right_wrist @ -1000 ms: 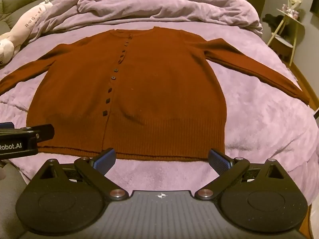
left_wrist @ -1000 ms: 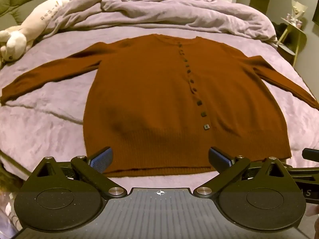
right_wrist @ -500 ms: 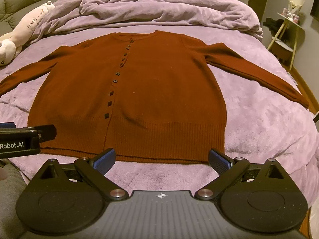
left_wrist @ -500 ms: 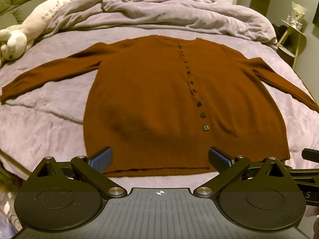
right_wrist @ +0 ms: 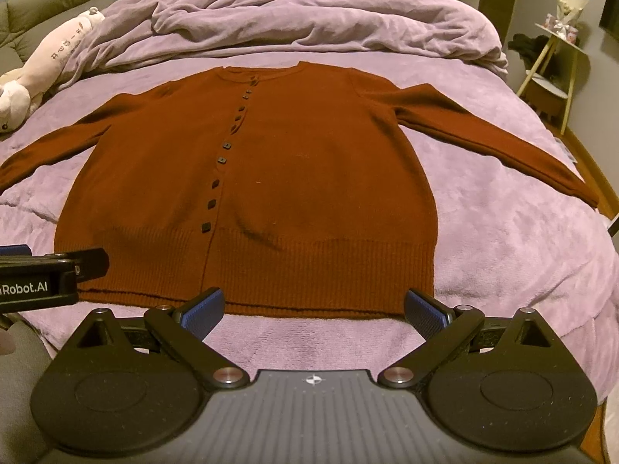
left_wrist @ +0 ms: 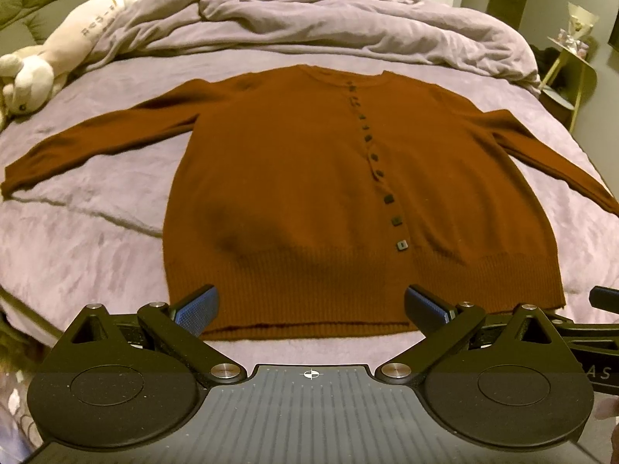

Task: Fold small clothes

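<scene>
Cardigan [left_wrist: 301, 193] rust ribbed knit, flat on fuzzy lilac blanket [left_wrist: 77, 239]; both tongs spread.

Left claw [left_wrist: 311, 305], right claw [right_wrist: 314, 306]: both agape.

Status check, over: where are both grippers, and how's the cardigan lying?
Left gripper open, empty, short of the hem. Right gripper likewise. Brown cardigan flat on purple bed, buttoned, sleeves spread. Nothing lying on it.
</scene>
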A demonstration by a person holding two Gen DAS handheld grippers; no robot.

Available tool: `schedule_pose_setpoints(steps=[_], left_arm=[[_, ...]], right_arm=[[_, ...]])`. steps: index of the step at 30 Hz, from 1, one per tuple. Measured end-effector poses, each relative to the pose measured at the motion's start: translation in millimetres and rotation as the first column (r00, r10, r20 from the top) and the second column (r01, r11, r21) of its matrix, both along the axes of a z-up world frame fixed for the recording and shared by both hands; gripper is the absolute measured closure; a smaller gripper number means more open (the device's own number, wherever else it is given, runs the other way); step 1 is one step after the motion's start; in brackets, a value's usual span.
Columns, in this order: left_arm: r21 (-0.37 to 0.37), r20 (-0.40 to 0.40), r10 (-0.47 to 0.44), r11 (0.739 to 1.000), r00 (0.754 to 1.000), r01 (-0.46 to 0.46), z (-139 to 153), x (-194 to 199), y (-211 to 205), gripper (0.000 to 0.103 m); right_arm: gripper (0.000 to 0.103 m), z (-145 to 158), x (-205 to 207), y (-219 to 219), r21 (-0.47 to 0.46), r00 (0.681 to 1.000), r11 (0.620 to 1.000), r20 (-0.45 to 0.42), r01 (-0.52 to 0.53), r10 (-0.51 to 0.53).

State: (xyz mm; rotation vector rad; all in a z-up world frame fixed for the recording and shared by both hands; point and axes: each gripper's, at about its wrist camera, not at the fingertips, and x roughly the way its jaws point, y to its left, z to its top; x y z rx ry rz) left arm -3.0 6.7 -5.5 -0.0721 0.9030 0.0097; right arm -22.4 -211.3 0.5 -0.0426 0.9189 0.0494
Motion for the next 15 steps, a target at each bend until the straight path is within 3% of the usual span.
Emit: schedule_pose_setpoints(steps=[15], left_arm=[[-0.002,-0.009,0.005,1.0,1.0,-0.005,-2.6,0.8,1.9,0.0]], right_arm=[[0.004,-0.3,-0.2,-1.6,0.002,1.0,1.0,0.005,0.001,-0.001]])
